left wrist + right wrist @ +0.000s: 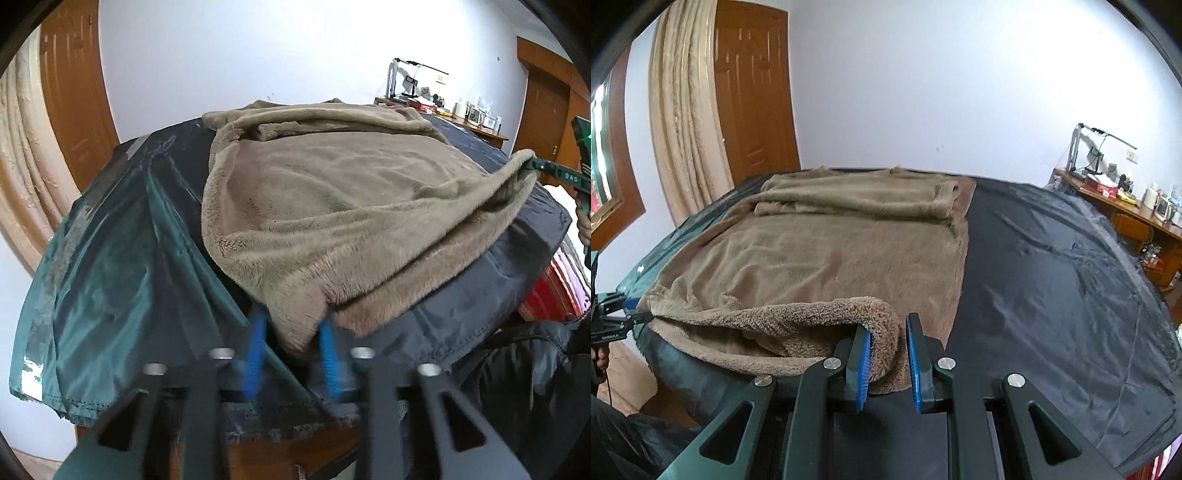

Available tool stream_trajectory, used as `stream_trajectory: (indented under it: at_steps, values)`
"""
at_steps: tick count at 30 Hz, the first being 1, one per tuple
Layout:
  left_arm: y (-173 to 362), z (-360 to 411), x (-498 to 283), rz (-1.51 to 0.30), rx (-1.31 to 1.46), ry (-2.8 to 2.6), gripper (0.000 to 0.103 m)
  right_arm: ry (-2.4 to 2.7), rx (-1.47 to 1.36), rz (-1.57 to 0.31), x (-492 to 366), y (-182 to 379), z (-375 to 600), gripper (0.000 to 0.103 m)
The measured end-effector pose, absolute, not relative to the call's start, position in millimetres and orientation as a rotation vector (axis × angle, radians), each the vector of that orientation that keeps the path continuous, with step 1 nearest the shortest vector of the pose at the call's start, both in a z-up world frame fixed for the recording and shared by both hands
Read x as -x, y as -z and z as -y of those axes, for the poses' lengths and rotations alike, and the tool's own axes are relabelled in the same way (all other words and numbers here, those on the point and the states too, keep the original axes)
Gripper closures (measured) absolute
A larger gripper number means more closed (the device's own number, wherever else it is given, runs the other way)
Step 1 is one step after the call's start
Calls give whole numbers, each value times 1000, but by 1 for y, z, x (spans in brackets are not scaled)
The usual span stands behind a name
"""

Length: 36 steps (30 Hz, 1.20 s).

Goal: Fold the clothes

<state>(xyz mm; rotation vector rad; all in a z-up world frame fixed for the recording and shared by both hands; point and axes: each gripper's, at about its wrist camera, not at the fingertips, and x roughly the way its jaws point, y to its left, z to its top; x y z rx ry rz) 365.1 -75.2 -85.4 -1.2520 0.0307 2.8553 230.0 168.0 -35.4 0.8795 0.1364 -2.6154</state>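
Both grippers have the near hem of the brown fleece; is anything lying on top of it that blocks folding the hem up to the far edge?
Nothing visible does. The left gripper and right gripper pinch the hem of the fleece; only its own folded sleeve lies across the far end.

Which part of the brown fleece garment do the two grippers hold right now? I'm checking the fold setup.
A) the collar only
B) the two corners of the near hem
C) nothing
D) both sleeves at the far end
B: the left gripper and right gripper each pinch a near corner of the brown fleece garment.
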Motion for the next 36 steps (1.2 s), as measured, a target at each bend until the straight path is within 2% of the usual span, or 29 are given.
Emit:
stream_trajectory:
  at_steps: [8, 14, 21, 28, 36]
  values:
    - [65, 74, -361, -69, 1173, -2982, 89, 2667, -850, -168, -224, 33, -164, 84]
    - [23, 97, -364, 94, 970, -3097, 89, 2662, -826, -135, -219, 28, -167, 84]
    - [-17, 103, -345, 93, 791, -3163, 89, 2693, -702, -156, -211, 5, -163, 84]
    - [-58, 111, -304, 53, 646, -3196, 89, 2739, -555, -157, -179, -32, -160, 84]
    - [-85, 122, -230, 101, 624, -3219, 89, 2811, -481, -104, -110, -66, -154, 84]
